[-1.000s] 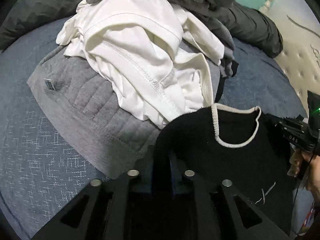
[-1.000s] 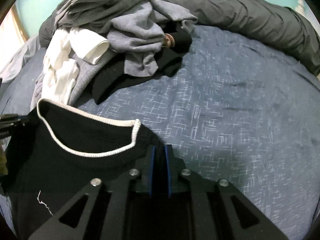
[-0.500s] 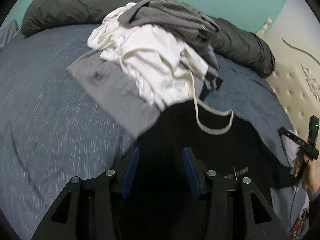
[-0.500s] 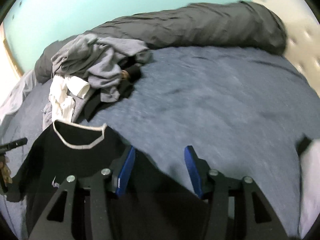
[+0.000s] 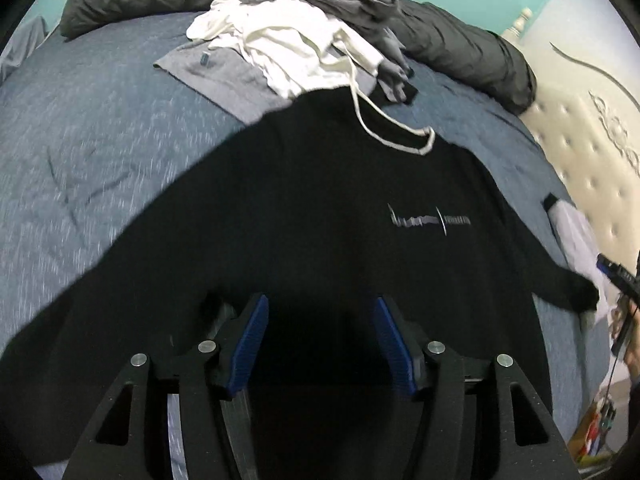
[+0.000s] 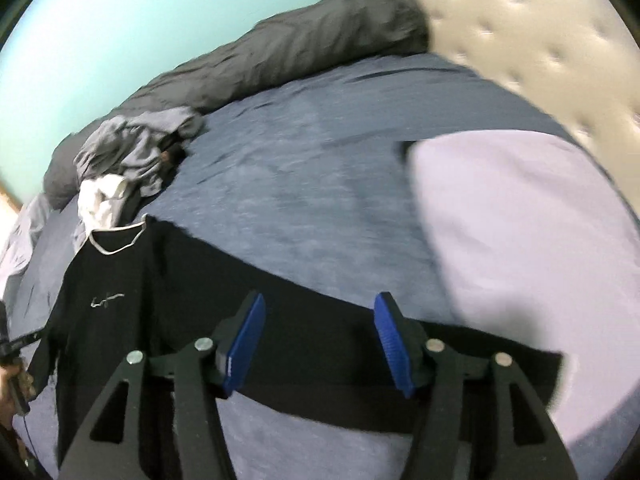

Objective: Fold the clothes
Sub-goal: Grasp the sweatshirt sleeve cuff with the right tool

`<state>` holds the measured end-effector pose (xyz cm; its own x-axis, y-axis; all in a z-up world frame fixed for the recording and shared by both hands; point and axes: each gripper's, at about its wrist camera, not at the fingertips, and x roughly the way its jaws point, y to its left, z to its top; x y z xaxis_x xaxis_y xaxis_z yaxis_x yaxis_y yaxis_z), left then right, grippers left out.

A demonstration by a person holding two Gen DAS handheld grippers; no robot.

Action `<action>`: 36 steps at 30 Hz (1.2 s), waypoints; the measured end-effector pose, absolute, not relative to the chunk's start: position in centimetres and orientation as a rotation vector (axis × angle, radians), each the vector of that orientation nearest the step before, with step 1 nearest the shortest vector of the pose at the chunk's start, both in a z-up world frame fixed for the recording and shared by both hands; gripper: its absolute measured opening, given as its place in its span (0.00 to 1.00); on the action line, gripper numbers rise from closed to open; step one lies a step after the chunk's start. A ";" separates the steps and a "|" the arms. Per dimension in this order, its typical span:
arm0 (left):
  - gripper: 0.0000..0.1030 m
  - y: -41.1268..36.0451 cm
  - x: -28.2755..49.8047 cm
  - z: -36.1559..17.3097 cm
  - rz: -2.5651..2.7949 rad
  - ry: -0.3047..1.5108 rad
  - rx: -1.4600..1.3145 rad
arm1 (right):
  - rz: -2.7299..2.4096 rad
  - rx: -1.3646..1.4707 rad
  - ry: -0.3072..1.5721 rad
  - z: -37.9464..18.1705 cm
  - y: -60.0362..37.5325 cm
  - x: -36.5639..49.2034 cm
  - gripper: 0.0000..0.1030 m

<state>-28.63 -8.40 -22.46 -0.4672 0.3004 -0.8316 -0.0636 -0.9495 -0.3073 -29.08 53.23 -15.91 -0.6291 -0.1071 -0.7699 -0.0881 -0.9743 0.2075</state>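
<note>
Black shirt [image 5: 320, 200] was spread flat on bed [image 5: 100, 140], collar touching unfolded pile [image 5: 304, 44]. Left tool [image 5: 318, 340] and right tool [image 6: 316, 340] jaws just opened, nothing clamped. Risk judged: right sleeve draped onto pillow [image 6: 520, 220]; fold could skew, pile be snagged.

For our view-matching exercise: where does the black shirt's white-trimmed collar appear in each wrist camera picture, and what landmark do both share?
Left wrist view: the collar sits upper centre-right, just below the pile of clothes.
Right wrist view: the collar sits at mid-left, small, beside the same pile.
Shared landmark: the dark grey duvet rolled along the far edge of the bed.
</note>
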 end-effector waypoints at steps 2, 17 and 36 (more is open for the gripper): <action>0.59 -8.2 -27.5 -22.6 2.491 -0.350 -1.487 | -2.853 1.344 -0.384 -15.4 55.5 -27.3 0.58; 0.61 -7.8 -23.4 -23.2 2.476 -0.338 -1.516 | -2.912 1.533 -0.663 -19.3 63.6 -23.0 0.62; 0.61 -8.2 -22.8 -22.5 2.475 -0.316 -1.520 | -3.060 1.339 -0.436 -16.0 61.8 -22.3 0.04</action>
<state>-22.83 -8.16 -22.47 -0.4410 0.2957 -0.8474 -0.0731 -0.9529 -0.2944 -22.28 61.84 -15.98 -0.6624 0.1024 -0.7421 -0.3056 -0.9414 0.1429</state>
